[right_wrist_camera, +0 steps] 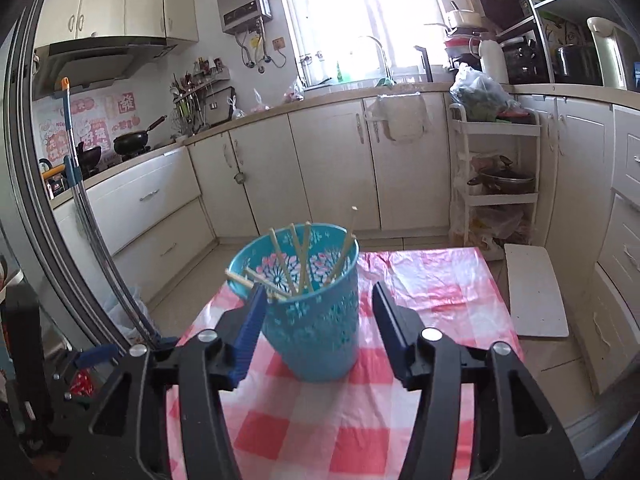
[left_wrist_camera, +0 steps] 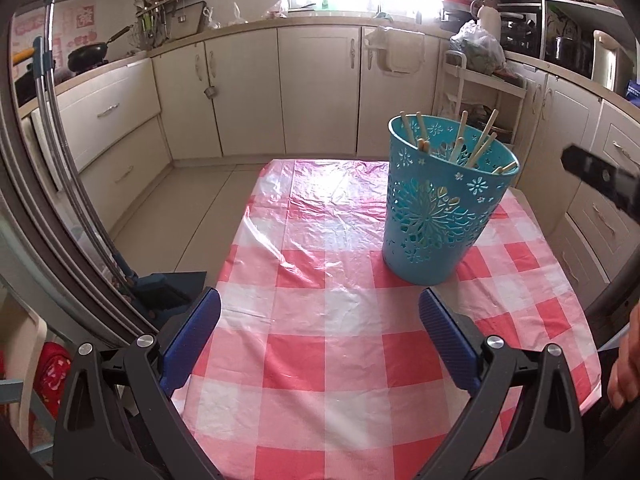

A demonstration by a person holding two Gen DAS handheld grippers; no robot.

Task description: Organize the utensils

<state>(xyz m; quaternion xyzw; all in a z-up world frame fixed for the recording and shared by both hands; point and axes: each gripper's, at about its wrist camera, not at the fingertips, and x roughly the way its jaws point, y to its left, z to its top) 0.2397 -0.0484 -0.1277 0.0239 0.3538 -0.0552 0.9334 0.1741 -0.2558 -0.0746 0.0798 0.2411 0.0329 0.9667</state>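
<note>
Jaws on both sides stand apart and hold nothing: my left gripper (left_wrist_camera: 320, 340) is spread wide over bare checked tablecloth (left_wrist_camera: 320, 360), my right gripper (right_wrist_camera: 318, 320) is parted about as wide as the teal basket (right_wrist_camera: 316, 320), which shows between its fingers, though I can't tell if either pad touches the wall (the left pad overlaps the rim in this view). Chopsticks (right_wrist_camera: 300, 260) are all standing or leaning inside the basket; I see none loose on the cloth, so I judge the sorting nearly done. One chopstick lies across the rim at the left and sticks out; I'd keep the right fingers clear of it when backing off, or it tips out. If the basket needs shifting, grip low on the wall, since it's light perforated plastic and the plastic cloth looks slippery. Around: broom handle (right_wrist_camera: 76, 184) left, white trolley (right_wrist_camera: 496, 200) and a white board (right_wrist_camera: 536, 292) on the floor right, none in my path.
</note>
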